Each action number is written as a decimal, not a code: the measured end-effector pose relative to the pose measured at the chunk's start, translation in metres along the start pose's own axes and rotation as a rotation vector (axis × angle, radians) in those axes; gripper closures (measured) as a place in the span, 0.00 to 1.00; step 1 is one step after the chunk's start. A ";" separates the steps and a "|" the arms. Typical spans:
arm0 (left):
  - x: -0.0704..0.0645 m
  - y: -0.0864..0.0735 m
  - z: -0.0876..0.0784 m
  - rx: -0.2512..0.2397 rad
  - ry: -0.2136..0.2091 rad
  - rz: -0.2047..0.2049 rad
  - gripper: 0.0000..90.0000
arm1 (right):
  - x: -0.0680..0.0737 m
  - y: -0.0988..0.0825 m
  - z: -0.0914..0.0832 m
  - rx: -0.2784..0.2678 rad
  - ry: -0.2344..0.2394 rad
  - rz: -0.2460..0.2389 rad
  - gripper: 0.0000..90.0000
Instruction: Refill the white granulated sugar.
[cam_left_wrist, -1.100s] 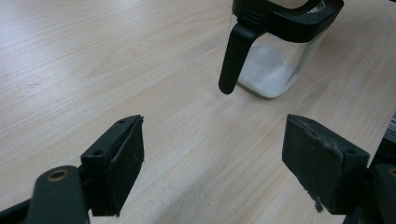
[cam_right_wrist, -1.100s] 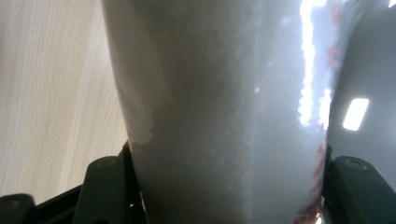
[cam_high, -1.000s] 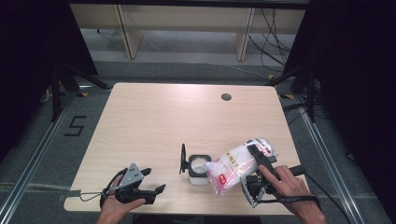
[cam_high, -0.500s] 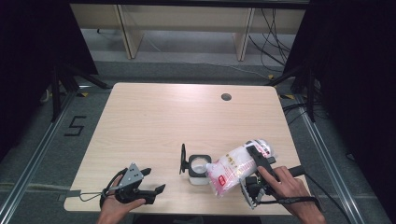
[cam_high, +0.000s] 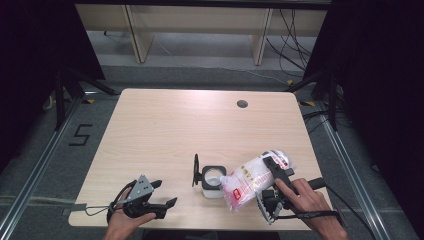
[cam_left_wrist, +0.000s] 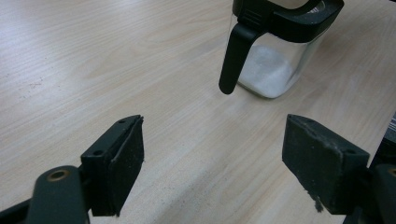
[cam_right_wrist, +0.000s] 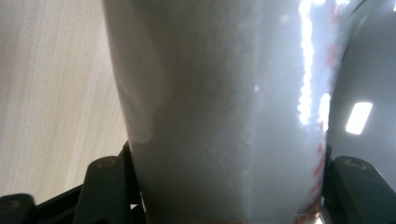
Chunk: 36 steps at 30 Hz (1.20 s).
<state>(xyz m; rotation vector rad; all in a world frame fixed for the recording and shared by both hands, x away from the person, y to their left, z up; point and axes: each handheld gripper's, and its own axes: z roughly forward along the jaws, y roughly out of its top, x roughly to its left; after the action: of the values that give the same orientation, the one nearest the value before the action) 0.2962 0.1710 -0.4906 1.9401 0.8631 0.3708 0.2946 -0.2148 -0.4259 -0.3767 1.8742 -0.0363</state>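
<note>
Wooden table; bag between right gripper jaws

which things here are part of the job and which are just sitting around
In use:
- bag of white granules, clamped in the right gripper
- glass jar, lid flipped open, some white granules inside
- left gripper, open, idle

Just there:
- table with its cable hole

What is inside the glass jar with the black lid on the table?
The glass jar holds a shallow layer of white granules at its bottom, seen through the clear wall. The black lid and rim cover its upper part, so its mouth and the bag's tip there cannot be seen.
</note>
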 end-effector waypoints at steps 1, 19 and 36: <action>0.000 0.000 0.000 0.000 0.000 0.000 0.22 | 0.000 0.000 0.000 0.000 0.000 0.000 0.45; 0.000 0.000 0.000 0.000 0.001 0.001 0.22 | -0.004 0.000 -0.001 0.000 -0.003 -0.031 0.45; 0.000 0.000 0.000 -0.001 -0.002 -0.002 0.22 | -0.004 -0.001 0.000 -0.013 -0.003 -0.023 0.45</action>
<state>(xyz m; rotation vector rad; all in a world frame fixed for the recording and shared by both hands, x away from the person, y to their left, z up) 0.2963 0.1708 -0.4907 1.9382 0.8629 0.3686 0.2958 -0.2146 -0.4217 -0.4071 1.8681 -0.0396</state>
